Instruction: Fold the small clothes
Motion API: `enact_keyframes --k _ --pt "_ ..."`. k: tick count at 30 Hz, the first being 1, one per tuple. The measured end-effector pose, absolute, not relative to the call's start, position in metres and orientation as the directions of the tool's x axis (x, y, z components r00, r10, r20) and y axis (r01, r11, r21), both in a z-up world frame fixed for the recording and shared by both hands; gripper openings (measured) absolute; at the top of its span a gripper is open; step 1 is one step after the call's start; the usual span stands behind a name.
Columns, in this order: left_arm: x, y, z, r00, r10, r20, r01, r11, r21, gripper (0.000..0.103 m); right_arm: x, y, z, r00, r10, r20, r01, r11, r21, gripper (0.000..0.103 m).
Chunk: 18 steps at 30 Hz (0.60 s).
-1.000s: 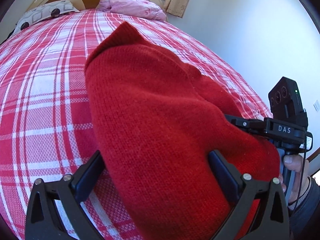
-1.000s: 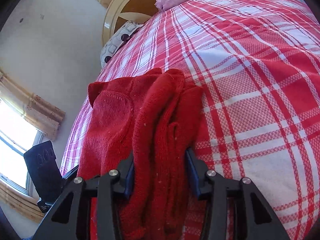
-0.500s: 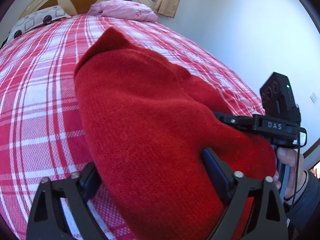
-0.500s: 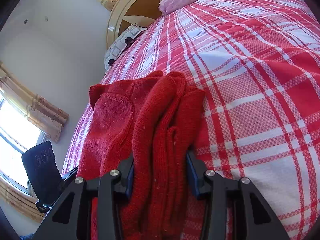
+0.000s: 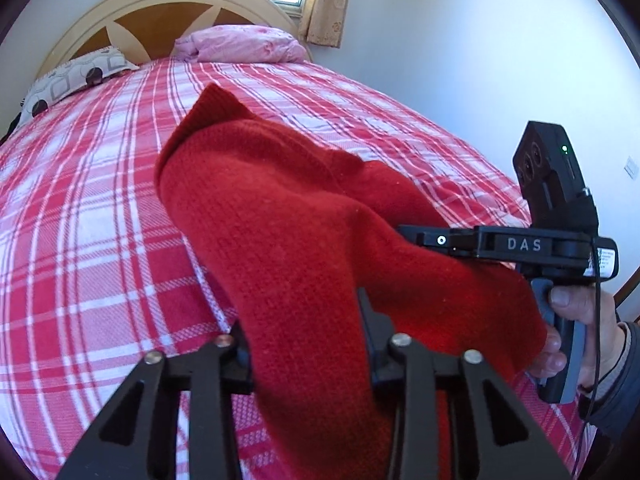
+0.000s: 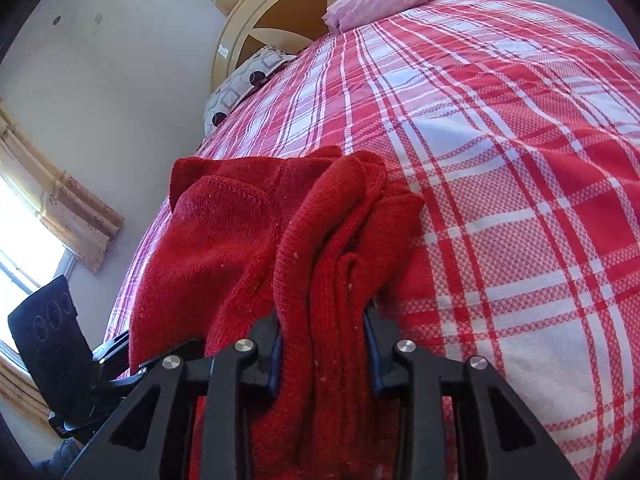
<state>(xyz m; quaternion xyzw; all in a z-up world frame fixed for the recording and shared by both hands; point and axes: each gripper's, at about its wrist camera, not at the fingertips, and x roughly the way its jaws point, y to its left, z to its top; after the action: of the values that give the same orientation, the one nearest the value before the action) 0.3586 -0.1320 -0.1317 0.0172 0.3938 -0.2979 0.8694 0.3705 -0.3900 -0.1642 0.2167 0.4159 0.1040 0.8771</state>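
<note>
A small red knitted sweater [image 5: 280,216] lies on the red and white plaid bedspread [image 5: 80,208], with its near edge lifted. My left gripper [image 5: 306,340] is shut on a bunched part of that near edge. My right gripper [image 6: 324,344] is shut on several gathered layers of the sweater [image 6: 224,240] at its other near corner. In the left wrist view the right gripper [image 5: 420,240] reaches in from the right, held by a hand, its fingertips hidden in the knit. The sweater's far corner rests on the bed.
The bedspread also fills the right wrist view [image 6: 500,160]. A pink pillow [image 5: 240,42] and a patterned pillow [image 5: 76,76] lie by the wooden headboard [image 5: 160,12]. A white wall [image 5: 480,40] runs along the bed's right side. The left gripper's body [image 6: 52,344] shows at lower left.
My left gripper has closed from wide open onto the sweater's near edge and has risen, tilting the view up toward the headboard. My right gripper keeps its hold and has lifted slightly.
</note>
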Motion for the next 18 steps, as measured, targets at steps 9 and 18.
enact_keyframes --k 9,18 --pt "0.326 -0.083 -0.090 0.593 -0.475 -0.650 0.485 0.855 -0.183 0.035 0.349 -0.348 -0.130 0.680 0.386 -0.623 -0.067 0.879 0.472 0.030" --pt "0.265 -0.016 -0.053 0.686 -0.379 -0.621 0.386 0.913 -0.131 0.035 0.320 -0.262 -0.092 0.662 0.514 -0.546 -0.212 0.827 0.521 0.030"
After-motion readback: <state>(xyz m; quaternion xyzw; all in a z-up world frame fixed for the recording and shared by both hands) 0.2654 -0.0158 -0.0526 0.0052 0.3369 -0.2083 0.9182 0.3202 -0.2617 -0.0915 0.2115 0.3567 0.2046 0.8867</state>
